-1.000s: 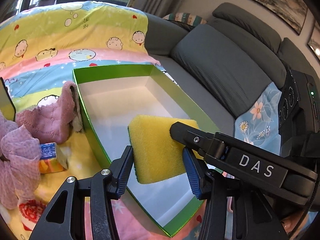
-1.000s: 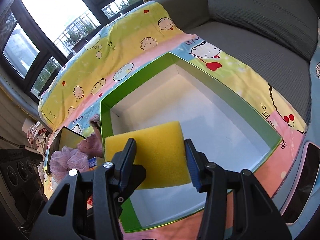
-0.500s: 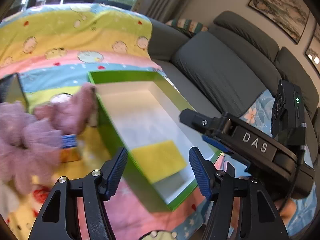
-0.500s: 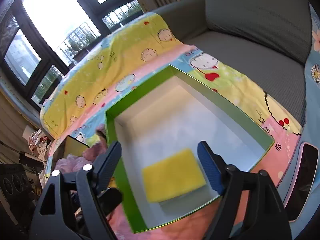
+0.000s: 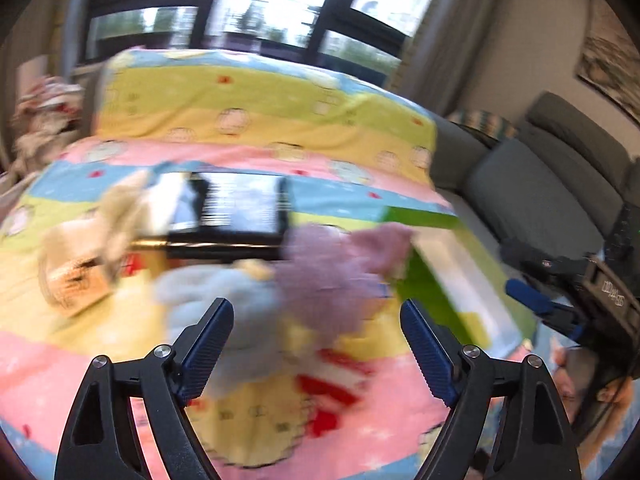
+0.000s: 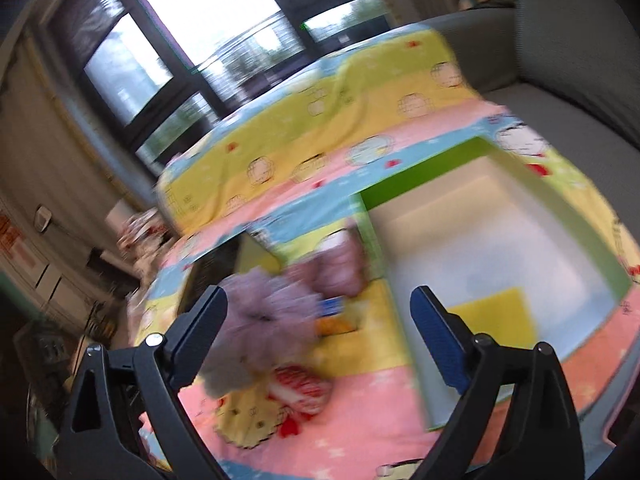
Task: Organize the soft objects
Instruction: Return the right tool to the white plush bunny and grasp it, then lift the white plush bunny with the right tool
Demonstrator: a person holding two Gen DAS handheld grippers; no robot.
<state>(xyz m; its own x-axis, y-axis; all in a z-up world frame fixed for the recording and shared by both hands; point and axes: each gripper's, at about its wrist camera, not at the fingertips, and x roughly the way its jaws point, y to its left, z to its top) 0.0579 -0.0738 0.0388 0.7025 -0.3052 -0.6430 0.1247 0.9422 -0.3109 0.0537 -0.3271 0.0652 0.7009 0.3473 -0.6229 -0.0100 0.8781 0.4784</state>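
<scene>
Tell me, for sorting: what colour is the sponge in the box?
Yellow sponge; clearest in the right wrist view.

The only lettering that shows is white print, seemingly "DAS", on the black body of the right claw (image 5: pixel 608 292), just right of the green box (image 5: pixel 460 276); motion blur leaves it barely legible. Nothing else reads.

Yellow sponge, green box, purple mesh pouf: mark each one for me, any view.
yellow sponge (image 6: pixel 496 314): right wrist view, middle of its top face.
green box (image 6: pixel 420 168): right wrist view, far green wall.
purple mesh pouf (image 6: pixel 268 320): right wrist view, middle of the blurred ruffles.
</scene>
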